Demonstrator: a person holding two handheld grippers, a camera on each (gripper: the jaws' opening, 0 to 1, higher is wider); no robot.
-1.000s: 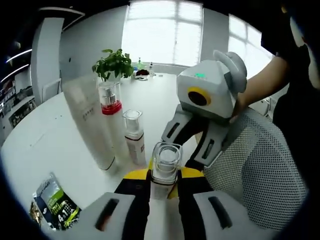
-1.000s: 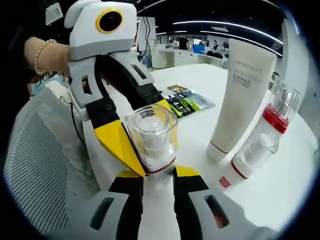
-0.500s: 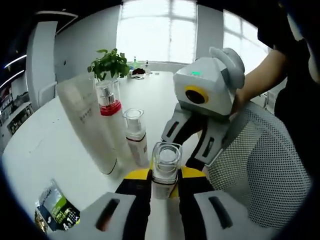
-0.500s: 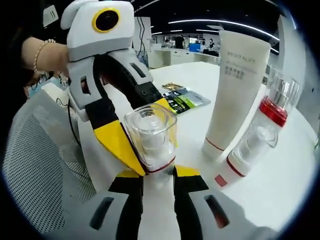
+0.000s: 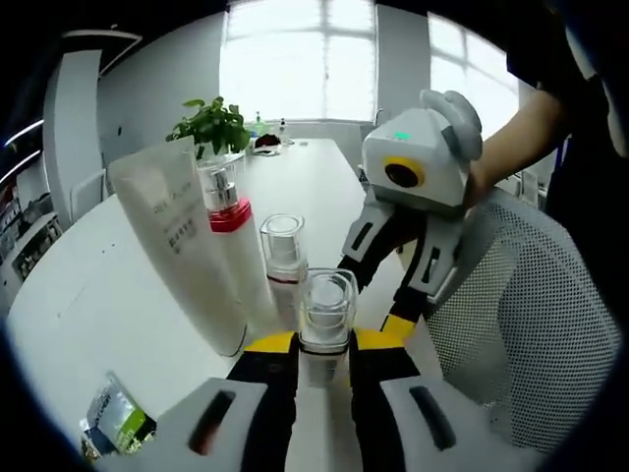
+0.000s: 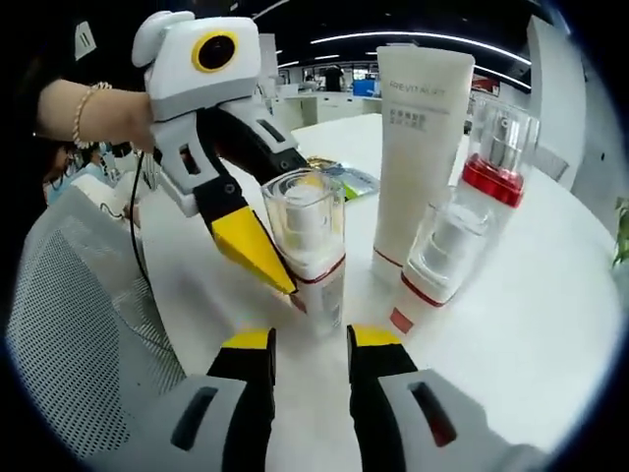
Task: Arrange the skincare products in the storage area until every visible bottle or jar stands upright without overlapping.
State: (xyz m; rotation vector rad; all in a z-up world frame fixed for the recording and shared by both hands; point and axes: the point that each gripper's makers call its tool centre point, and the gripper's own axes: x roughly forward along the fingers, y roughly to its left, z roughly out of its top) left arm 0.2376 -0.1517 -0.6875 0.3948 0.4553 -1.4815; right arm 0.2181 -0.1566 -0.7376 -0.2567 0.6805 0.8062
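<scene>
**Right gripper lets go; the small bottle joins the row**

A second ago both grippers had the small clear-capped bottle (image 6: 310,251) between them. Now the right gripper (image 6: 311,346) has backed off: its yellow-tipped fingers (image 6: 249,341) stand narrowly apart with nothing in them, just short of the bottle's foot. The left gripper (image 5: 323,346) keeps its hold, fingers closed on the bottle's lower body, and the bottle has been carried closer to the others, so it now sits just beside the second small bottle (image 5: 285,264).

To my eye this means the handover is done and the placing is nearly finished; whether the bottle's base is already resting on the tabletop (image 6: 550,295) I cannot tell.

The bottle itself stands upright: a square clear cap over a white inner pump, a white body with a thin red band. Behind it the tall white tube (image 6: 418,147) and the red-collared pump bottle (image 6: 491,162) also stand upright, close together without overlapping. A few flat sachets (image 5: 116,428) lie apart on the tabletop.
</scene>
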